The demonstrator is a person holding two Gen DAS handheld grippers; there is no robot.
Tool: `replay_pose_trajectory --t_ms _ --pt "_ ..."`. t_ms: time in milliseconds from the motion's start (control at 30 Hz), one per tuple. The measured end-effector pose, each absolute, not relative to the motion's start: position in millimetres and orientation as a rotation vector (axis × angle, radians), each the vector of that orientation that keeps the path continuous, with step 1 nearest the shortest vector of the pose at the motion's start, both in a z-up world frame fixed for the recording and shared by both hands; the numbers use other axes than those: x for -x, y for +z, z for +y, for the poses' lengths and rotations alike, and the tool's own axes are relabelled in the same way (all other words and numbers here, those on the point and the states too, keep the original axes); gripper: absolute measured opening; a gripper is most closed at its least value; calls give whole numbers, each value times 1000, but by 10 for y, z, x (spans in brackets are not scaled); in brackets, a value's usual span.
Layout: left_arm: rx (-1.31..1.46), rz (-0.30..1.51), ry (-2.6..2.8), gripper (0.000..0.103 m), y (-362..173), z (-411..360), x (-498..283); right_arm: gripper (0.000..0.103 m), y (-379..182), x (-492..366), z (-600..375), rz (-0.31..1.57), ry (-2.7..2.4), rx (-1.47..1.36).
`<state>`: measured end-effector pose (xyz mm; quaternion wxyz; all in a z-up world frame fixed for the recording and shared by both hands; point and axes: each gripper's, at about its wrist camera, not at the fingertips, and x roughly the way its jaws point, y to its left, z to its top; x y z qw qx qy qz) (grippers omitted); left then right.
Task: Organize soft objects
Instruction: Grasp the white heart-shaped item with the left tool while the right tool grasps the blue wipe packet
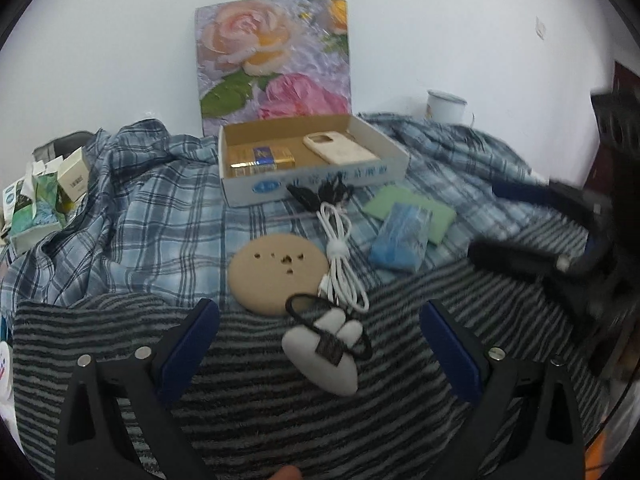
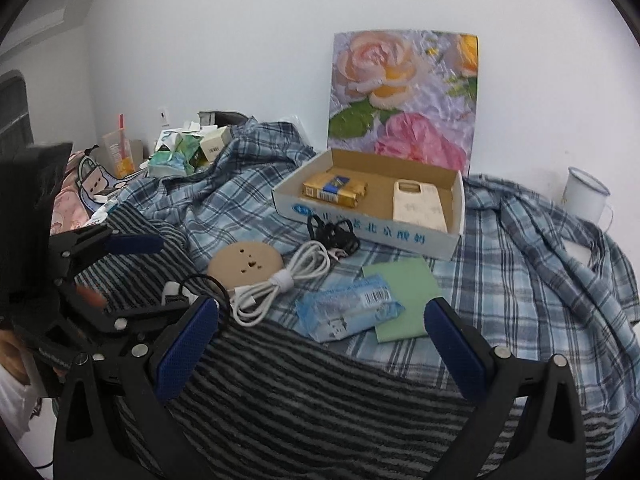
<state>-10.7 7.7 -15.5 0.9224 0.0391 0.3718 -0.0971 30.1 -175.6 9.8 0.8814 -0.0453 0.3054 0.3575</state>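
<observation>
A white plush piece with a black hair tie point(image 1: 324, 350) lies on the striped towel point(image 1: 248, 412) between my open left gripper's point(image 1: 320, 344) fingers. Beyond it lie a tan round pad point(image 1: 276, 270), a coiled white cable point(image 1: 340, 256), black hair ties point(image 1: 320, 194), a blue tissue pack point(image 1: 400, 242) and a green cloth point(image 1: 420, 208). My right gripper point(image 2: 320, 328) is open and empty, just short of the tissue pack point(image 2: 348, 310) and green cloth point(image 2: 404, 292). The cable point(image 2: 280, 284) and pad point(image 2: 244, 266) sit left of it.
An open cardboard box point(image 1: 316, 188) holds a gold packet point(image 1: 260, 158) and a phone case point(image 1: 340, 148). A rose picture point(image 1: 276, 60) leans on the wall. A plaid shirt point(image 1: 132, 216) covers the surface. A white mug point(image 1: 444, 106) stands back right; small boxes point(image 1: 44, 200) clutter the left.
</observation>
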Motion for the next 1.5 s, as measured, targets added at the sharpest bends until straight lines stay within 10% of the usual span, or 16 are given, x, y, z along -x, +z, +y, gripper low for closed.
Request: replay_pose_trajectory --t_ms 333,1000,1200,1500 --pt "-57 811 -226 35 -332 113 88 103 46 -362 -1696 666 740 126" --pt "0 735 -247 32 -230 200 181 103 -372 -1028 -1301 828 845 356" --pt "17 732 -246 32 -226 214 183 76 -489 -1066 -1280 858 816 376" --pt "24 714 -222 32 -168 222 191 72 -279 -988 -1431 736 791 327"
